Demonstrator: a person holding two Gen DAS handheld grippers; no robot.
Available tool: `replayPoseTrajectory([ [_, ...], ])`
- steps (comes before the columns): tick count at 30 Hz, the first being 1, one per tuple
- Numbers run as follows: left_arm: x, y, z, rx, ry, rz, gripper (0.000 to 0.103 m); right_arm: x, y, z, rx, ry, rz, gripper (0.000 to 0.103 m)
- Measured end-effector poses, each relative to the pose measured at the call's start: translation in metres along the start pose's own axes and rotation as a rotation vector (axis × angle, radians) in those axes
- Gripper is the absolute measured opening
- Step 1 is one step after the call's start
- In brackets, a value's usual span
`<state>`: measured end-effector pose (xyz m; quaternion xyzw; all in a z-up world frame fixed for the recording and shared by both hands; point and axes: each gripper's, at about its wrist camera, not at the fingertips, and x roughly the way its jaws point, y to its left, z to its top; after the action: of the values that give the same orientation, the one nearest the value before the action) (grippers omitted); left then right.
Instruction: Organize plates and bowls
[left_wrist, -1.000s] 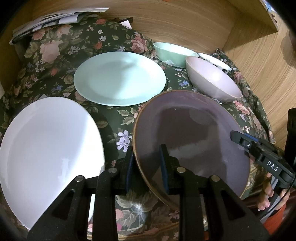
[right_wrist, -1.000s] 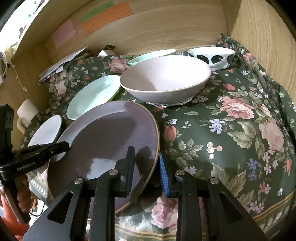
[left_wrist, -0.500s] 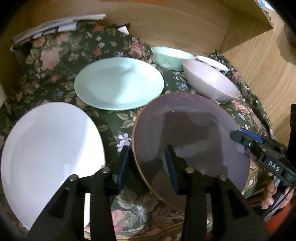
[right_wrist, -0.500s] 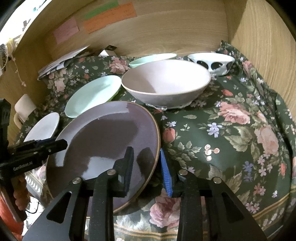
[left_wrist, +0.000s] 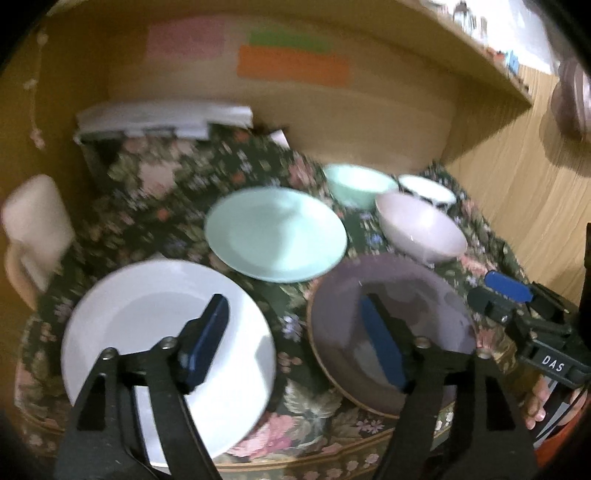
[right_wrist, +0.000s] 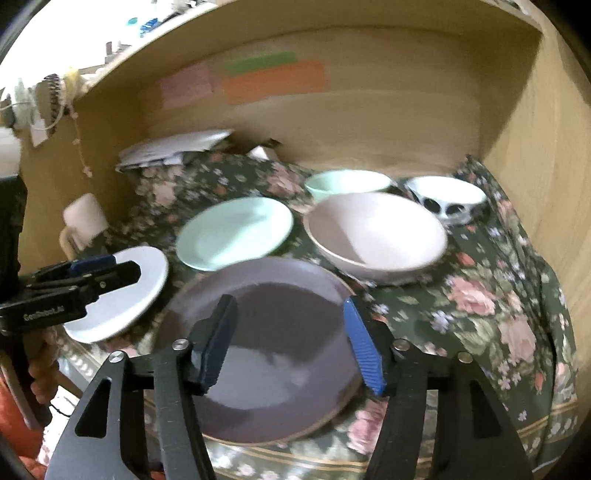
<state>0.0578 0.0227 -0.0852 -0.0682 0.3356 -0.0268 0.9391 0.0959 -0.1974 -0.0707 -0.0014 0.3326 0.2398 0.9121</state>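
Both views are motion-blurred; the left gripper (left_wrist: 295, 339) and right gripper (right_wrist: 290, 343), jaws just opening, grip nothing; the purple plate (right_wrist: 280, 332) lies on the floral-clothed counter (right_wrist: 480, 295), its near rim hidden behind fingers.

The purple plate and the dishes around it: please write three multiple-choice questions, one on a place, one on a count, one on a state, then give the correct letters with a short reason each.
1. Where does the pink bowl stand relative to the purple plate?
A. Behind it, toward the wooden back wall
B. Stacked on it
C. Under it

2. How many bowls are on the flowered cloth?
A. One
B. Three
C. Five

3. How does the right gripper stand at the purple plate?
A. Shut on its rim
B. Open, pads off the plate
C. Shut on the white plate

Answers:
1 A: the bowl sits just beyond the plate's far edge.
2 B: the pink bowl, a green bowl and a black-and-white bowl.
3 B: its jaws have just been opening, both pads clear above the plate.
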Motion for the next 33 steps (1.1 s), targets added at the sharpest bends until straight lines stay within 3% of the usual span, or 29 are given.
replayPoseTrajectory([
  [2,-0.013,0.008,0.002,-0.010,-0.038,0.019,0.089,0.000,0.009,0.004,-0.015,-0.010,0.023,0.060],
  [9,-0.046,0.043,-0.004,-0.040,-0.111,0.108,0.095,0.009,0.050,0.014,-0.081,-0.025,0.103,0.064],
  [17,-0.056,0.098,-0.027,-0.086,-0.078,0.209,0.096,0.040,0.090,0.018,-0.120,0.033,0.190,0.065],
  [22,-0.050,0.131,-0.040,-0.132,-0.022,0.227,0.095,0.058,0.110,0.018,-0.134,0.075,0.218,0.065],
  [25,-0.047,0.148,-0.046,-0.168,0.006,0.228,0.082,0.072,0.119,0.019,-0.126,0.119,0.247,0.062],
  [31,-0.043,0.164,-0.052,-0.196,0.058,0.193,0.052,0.096,0.132,0.020,-0.130,0.192,0.267,0.040],
  [33,-0.039,0.165,-0.053,-0.193,0.078,0.180,0.047,0.103,0.133,0.020,-0.127,0.211,0.265,0.034],
])
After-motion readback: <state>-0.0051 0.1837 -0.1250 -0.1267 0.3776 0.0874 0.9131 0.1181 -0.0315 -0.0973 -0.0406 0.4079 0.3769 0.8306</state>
